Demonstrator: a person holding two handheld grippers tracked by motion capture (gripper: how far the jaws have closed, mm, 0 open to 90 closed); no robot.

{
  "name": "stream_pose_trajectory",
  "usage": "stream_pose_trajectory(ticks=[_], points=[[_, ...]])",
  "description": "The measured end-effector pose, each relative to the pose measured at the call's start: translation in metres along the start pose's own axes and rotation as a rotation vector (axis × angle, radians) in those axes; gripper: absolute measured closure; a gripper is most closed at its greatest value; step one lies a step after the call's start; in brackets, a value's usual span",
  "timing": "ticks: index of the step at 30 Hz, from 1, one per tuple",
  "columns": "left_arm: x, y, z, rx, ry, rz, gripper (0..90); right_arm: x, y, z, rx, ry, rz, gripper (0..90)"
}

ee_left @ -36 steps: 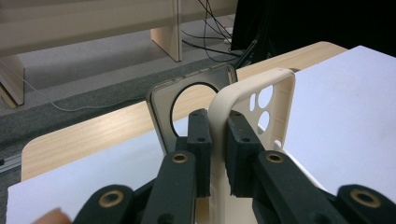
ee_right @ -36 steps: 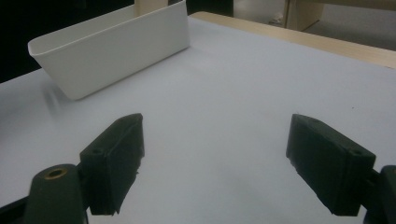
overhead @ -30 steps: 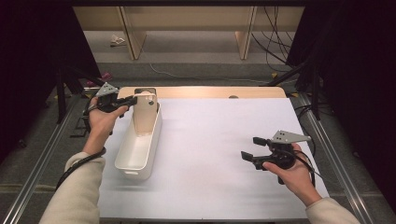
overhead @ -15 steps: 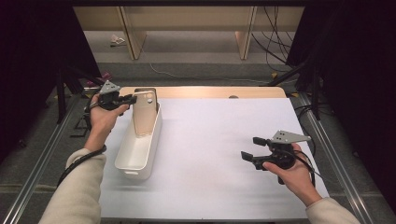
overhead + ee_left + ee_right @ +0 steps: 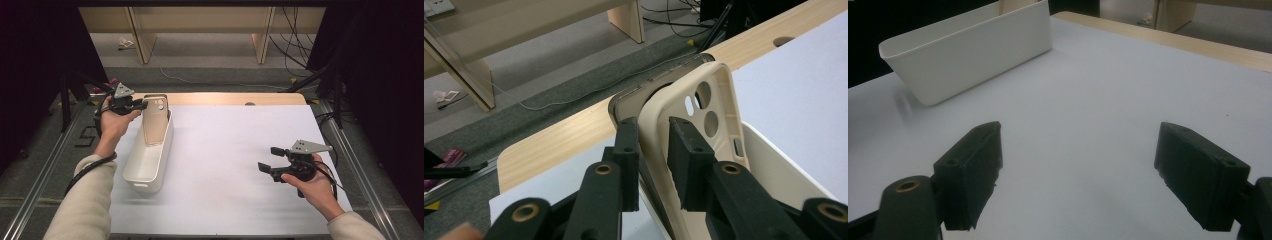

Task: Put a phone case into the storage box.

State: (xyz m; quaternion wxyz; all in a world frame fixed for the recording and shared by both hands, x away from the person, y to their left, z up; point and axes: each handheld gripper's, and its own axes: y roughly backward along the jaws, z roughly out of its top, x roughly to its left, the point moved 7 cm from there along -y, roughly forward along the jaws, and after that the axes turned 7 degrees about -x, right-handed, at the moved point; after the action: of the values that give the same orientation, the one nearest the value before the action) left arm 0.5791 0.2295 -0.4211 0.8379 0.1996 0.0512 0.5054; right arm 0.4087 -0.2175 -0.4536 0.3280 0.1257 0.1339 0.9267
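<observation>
1. While the person's left hand (image 5: pixel 114 122) holds the left gripper (image 5: pixel 142 105) at the far left of the table in the high view, its tips sit at the top of a beige phone case (image 5: pixel 156 122).
2. Same view: the case stands upright, leaning against the far end of a white plastic bin (image 5: pixel 145 170). The bin lies lengthwise, near to far, on the left part of the white sheet (image 5: pixel 225 150).
3. Same view: the right gripper (image 5: pixel 266 158) is in the right hand (image 5: pixel 312 187) at the near right, well apart from the bin. Its jaws are wide with nothing between them, and it points left over bare sheet.
4. Left gripper view: the left gripper (image 5: pixel 654 150) has its jaws narrow, straddling the near side edge of the phone case (image 5: pixel 719 100).
5. Same view: those jaws have just been opening. The case edge is between them, and the pads do not look pressed on it.
6. Same view: a dark phone (image 5: pixel 624 100) rim shows behind the case at its far left edge, so the case looks partly off it. Round camera cutouts are in the upper part of the case.
7. Same view: the bin (image 5: pixel 774 160) wall shows at near right, and the wooden table edge (image 5: pixel 554 145) lies beyond.
8. Right gripper view: the right gripper (image 5: pixel 1078 170) has its jaws spread wide and empty above the sheet (image 5: pixel 1123 85).
9. Same view: the bin (image 5: pixel 973 55) is at far left, apart from the jaws.
</observation>
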Motion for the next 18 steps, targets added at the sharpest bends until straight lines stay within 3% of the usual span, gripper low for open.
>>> stream_pose_trajectory(ticks=[12,18], points=[[0.0000,-0.0058,0.0010,0.022,-0.013,0.045,70.0,0.0000,0.0002,0.0000,0.000,-0.001,0.000,20.0],[0.0018,-0.0047,0.0033,0.044,-0.010,0.086,52.5,0.0000,-0.0002,-0.0003,0.002,0.000,0.001,20.0]])
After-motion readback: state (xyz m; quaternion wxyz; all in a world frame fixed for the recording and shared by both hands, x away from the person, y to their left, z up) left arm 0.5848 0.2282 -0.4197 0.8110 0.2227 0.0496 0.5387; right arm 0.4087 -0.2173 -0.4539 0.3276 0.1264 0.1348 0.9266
